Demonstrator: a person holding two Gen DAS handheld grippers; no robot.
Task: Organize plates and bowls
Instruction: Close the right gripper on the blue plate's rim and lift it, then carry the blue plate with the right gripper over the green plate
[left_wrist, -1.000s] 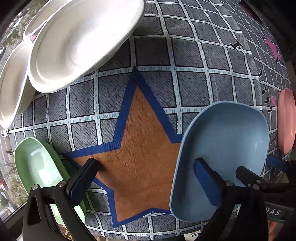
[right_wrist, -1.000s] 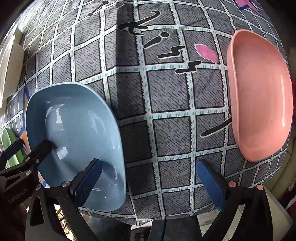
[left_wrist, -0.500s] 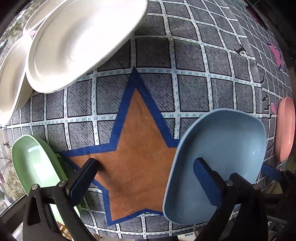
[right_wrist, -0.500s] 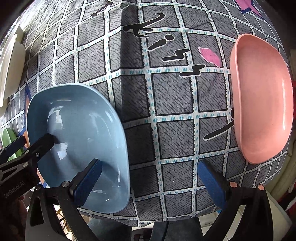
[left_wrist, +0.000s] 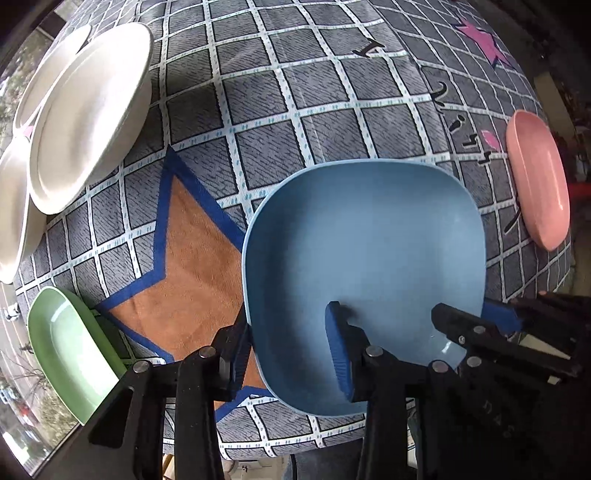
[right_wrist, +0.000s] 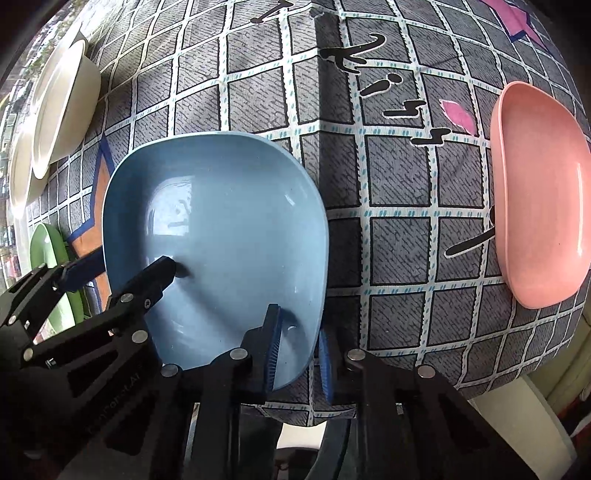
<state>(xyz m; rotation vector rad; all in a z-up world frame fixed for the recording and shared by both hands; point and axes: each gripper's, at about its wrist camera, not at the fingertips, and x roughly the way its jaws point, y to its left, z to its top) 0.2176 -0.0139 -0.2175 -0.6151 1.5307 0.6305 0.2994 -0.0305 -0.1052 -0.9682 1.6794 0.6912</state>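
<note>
The blue bowl (left_wrist: 365, 266) sat near the front edge of the table, on the checked cloth (left_wrist: 295, 103), partly over the brown star (left_wrist: 188, 266) with its dark blue border. It was a rounded square, open side up. In the right wrist view it looked a little longer from front to back than from side to side, with its narrower end near the tongs.

Both tongs were on this bowl. The left gripper (left_wrist: 286, 356) pointed down at the bowl's left wall. One pad (left_wrist: 341, 354) was inside the bowl and the other was outside, with the wall between them. Its jaws were closing on that wall, and the pads looked pressed on it.

The right gripper (right_wrist: 299, 354) was pinched on the bowl's right front rim. One blue pad (right_wrist: 273, 350) was inside and one was outside, with the rim tight between them.

The green bowl (left_wrist: 66, 347) lay to the left, at the table's front left corner, well apart from the blue one. The pink bowl (right_wrist: 539, 192) lay far to the right, near the table's right edge. Its long side ran from front to back.

The white plates (left_wrist: 88, 110) sat at the far left of the cloth, overlapping each other. Black letters (right_wrist: 388, 85) and pink shapes were printed on the cloth near the pink bowl.
</note>
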